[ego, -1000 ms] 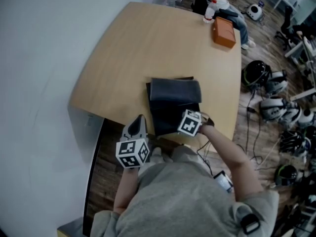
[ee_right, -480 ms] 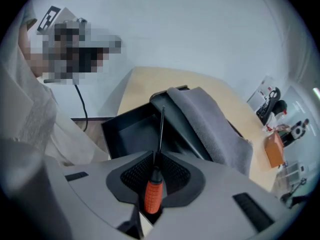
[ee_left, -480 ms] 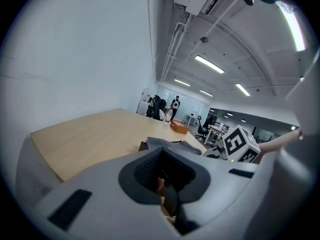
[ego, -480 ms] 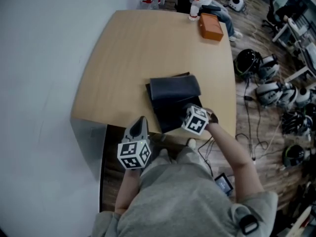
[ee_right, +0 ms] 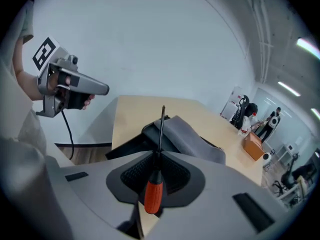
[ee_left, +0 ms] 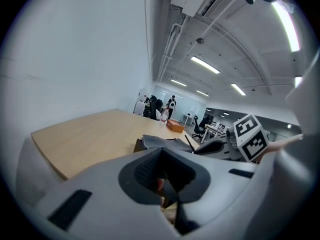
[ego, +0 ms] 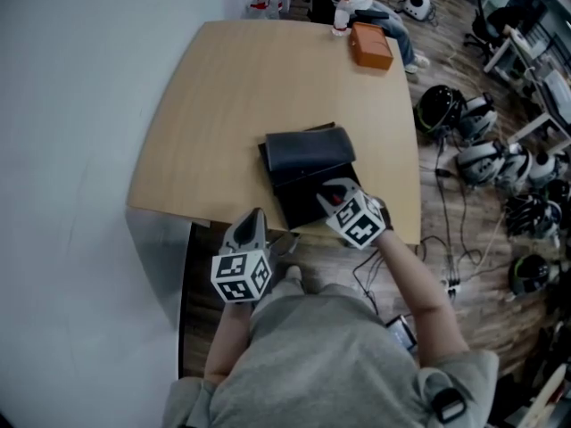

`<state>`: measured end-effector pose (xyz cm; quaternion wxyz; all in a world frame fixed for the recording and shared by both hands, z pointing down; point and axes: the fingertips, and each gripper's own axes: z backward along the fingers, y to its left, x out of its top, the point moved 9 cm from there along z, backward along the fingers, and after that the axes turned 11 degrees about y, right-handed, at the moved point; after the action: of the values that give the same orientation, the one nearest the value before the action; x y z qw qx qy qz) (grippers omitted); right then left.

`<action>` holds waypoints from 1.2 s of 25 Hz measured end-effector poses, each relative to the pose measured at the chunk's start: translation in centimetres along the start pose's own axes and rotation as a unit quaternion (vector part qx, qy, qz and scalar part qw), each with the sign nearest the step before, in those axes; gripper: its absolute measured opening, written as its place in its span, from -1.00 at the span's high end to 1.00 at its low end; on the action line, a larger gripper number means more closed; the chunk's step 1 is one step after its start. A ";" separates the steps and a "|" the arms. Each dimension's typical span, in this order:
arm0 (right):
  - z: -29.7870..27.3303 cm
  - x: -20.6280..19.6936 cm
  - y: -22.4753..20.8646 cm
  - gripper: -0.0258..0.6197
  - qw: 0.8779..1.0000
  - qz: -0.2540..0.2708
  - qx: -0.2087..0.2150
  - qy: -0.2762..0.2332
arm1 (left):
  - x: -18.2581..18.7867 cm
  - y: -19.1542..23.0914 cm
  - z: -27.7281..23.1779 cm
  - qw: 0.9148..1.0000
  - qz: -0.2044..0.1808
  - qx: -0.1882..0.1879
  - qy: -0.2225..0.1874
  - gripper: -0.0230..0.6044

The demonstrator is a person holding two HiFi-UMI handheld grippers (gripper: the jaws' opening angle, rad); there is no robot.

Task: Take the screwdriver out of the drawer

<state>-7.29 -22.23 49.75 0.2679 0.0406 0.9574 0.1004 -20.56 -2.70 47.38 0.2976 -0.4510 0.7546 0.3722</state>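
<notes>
A black drawer box [ego: 305,152] sits on the wooden table [ego: 223,105] near its front edge, its drawer [ego: 297,206] pulled out toward me. My right gripper [ego: 332,193] hovers above the open drawer, shut on a screwdriver [ee_right: 154,193] with an orange handle. The thin shaft sticks out past the jaws toward the box [ee_right: 187,133]. A bit of the red handle [ego: 337,200] shows in the head view. My left gripper [ego: 253,218] hangs off the table's front edge, left of the drawer, jaws together and holding nothing [ee_left: 162,156].
At the table's far end stand an orange box [ego: 370,45] and a bottle [ego: 340,14], with a seated person behind them. Several helmets [ego: 464,123] and cables lie on the floor at right. A white wall runs along the left.
My right gripper has lifted up out of the drawer with the screwdriver and tilted. The left gripper has shifted only a little.
</notes>
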 end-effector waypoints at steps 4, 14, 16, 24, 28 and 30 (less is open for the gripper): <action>3.4 -0.5 1.5 0.76 0.997 -0.036 -0.016 -0.070 | -0.9 -2.5 1.0 1.000 0.002 0.006 -0.006 0.93; 12.4 -6.1 5.4 0.76 0.976 -0.111 -0.014 -0.186 | -6.6 -11.4 4.4 0.999 0.019 0.028 -0.017 0.93; 13.7 -7.5 6.1 0.76 0.973 -0.121 -0.013 -0.198 | -7.9 -13.2 5.1 0.999 0.021 0.031 -0.020 0.93; 18.0 -13.8 9.2 0.76 0.968 -0.130 -0.006 -0.216 | -12.3 -19.3 8.2 0.998 0.020 0.041 -0.040 0.93; 19.3 -16.1 10.6 0.76 0.960 -0.145 -0.010 -0.241 | -14.3 -21.2 9.4 0.998 0.022 0.045 -0.048 0.93; 20.0 -17.1 11.2 0.76 0.962 -0.140 -0.006 -0.235 | -15.2 -21.8 9.9 0.997 0.025 0.051 -0.050 0.93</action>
<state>17.98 -10.09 44.07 0.4973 -0.0731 0.8628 0.0549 6.58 5.62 47.50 0.3485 -0.3973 0.7674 0.3629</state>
